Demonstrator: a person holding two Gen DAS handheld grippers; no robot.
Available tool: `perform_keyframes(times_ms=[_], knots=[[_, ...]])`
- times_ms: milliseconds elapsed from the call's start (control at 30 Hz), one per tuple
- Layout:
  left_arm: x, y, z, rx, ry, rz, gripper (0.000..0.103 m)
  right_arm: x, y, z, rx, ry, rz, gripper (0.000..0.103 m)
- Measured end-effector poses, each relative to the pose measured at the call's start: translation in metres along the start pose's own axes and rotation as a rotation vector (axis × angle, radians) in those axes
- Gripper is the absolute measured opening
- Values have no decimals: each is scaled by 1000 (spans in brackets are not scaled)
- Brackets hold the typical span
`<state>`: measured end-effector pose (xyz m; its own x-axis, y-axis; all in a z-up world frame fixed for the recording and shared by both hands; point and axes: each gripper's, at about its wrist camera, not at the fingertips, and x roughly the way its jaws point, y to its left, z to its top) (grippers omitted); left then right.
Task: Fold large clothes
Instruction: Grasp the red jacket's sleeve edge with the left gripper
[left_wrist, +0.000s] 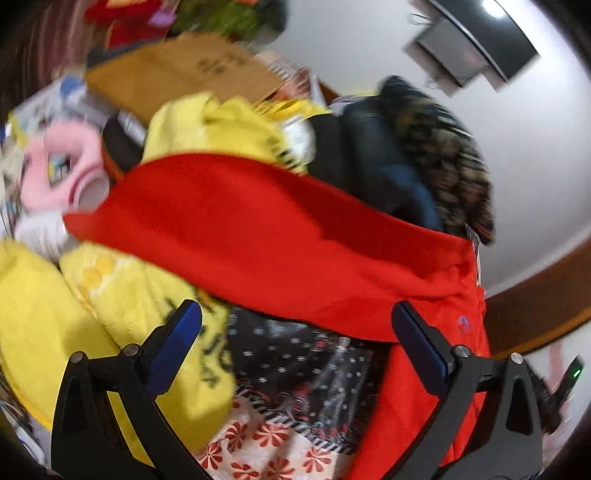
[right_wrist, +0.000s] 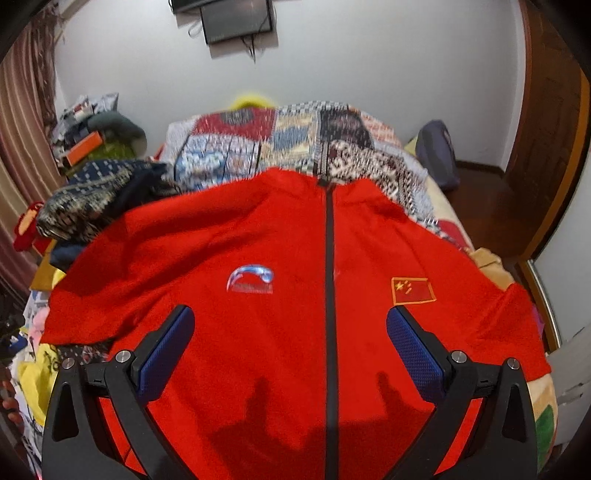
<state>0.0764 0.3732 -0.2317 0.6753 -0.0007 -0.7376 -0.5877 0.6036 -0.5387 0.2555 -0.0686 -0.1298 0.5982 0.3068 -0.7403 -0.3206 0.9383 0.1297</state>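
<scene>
Jacket red, zip-front, spread face-up across the bed, zipper closed and running away from the right camera toward the collar. One sleeve stretches out over the bed's left edge, onto the clutter there. Looks like light, soft, slightly slick track fabric: should drape and slide rather than hold a crease, so I'd pinch at a seam, the sleeve cuff or shoulder, not mid-panel.

Right gripper hovers over the lower chest, jaws spread wide, holding nothing. Left gripper also spread and empty, above the sleeve near the left edge.

Yellow cloth and dark clothes crowd that sleeve; patterned quilt sits beyond the collar.

Hard to tell: left view is motion-blurred, sleeve cuff not clearly found. Hem hidden under the right gripper's body and its shadow. Right sleeve runs toward the bed's right edge, and its end is unclear.
</scene>
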Motion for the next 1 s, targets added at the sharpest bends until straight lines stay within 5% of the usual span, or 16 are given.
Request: perform_keyframes(times_ms=[267,433,633,733,1000], knots=[[35,63,18,-204,13,-75,84,20,2,-2,-4,49,-6,103],[48,65,32,-187,-50,18,57,33,3,-1,-2,88,-6,103],[55,48,46,-56,-97,241,15,27,0,1,11,76,-11,103],[39,21,46,58,-160,310,6,19,-2,4,17,59,-8,103],[-41,-98,46,339,-387,197,4,-8,-7,14,11,-12,8,103]])
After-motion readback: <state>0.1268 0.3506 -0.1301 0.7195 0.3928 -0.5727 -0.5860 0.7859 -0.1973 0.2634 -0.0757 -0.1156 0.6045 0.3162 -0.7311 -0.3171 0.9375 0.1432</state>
